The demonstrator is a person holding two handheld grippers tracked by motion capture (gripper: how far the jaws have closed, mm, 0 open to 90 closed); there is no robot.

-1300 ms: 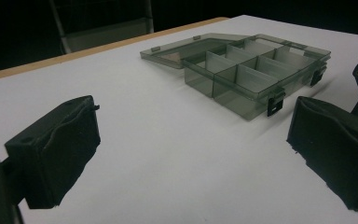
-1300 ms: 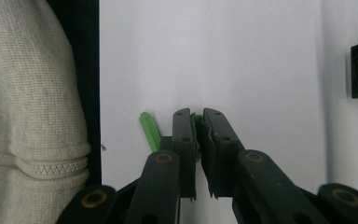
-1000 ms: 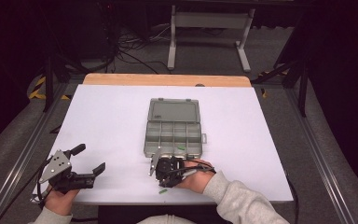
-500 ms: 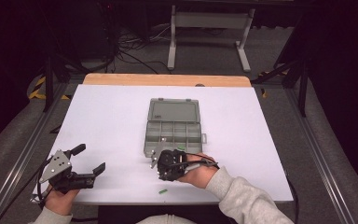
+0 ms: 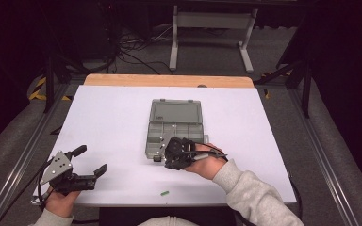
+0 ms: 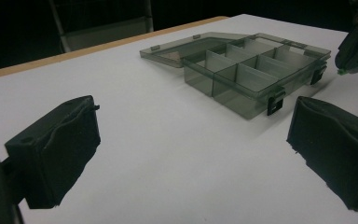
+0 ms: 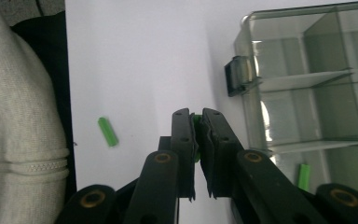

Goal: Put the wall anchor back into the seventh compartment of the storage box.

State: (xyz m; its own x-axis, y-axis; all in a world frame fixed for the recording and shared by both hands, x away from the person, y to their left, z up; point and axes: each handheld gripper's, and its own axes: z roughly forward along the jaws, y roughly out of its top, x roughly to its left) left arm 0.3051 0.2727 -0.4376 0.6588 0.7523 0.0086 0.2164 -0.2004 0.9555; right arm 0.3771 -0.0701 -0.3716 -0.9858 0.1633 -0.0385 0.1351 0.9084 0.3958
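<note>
Green pegs are being gathered into the grey compartment box (image 5: pixel 175 127), and the work looks partly done. In the high view the right gripper (image 5: pixel 175 154) hangs just at the near edge of the box, its black body hiding what it carries, while one loose green peg (image 5: pixel 164 192) lies on the white table (image 5: pixel 113 122) behind that gripper, near the table's front edge. The left gripper (image 5: pixel 88 160) rests well off to the side with its jaws spread wide and nothing between them. In the left gripper view those two black jaws frame the open box (image 6: pixel 256 70) ahead, lid laid flat behind it, and the right gripper (image 6: pixel 354 51) shows beyond the right-hand jaw with a speck of green at its tip. In the right gripper view the right gripper (image 7: pixel 196 122) has its jaws pressed together on a small held green peg (image 7: pixel 196 119), directly beside the box's latch (image 7: pixel 237 74); a stored peg (image 7: pixel 304 176) already lies in a compartment to one side of the jaws, and the loose peg (image 7: pixel 107 131) lies on the table to the other side. So I judge one peg stored, one in transit still to be dropped in, and one left to fetch.
</note>
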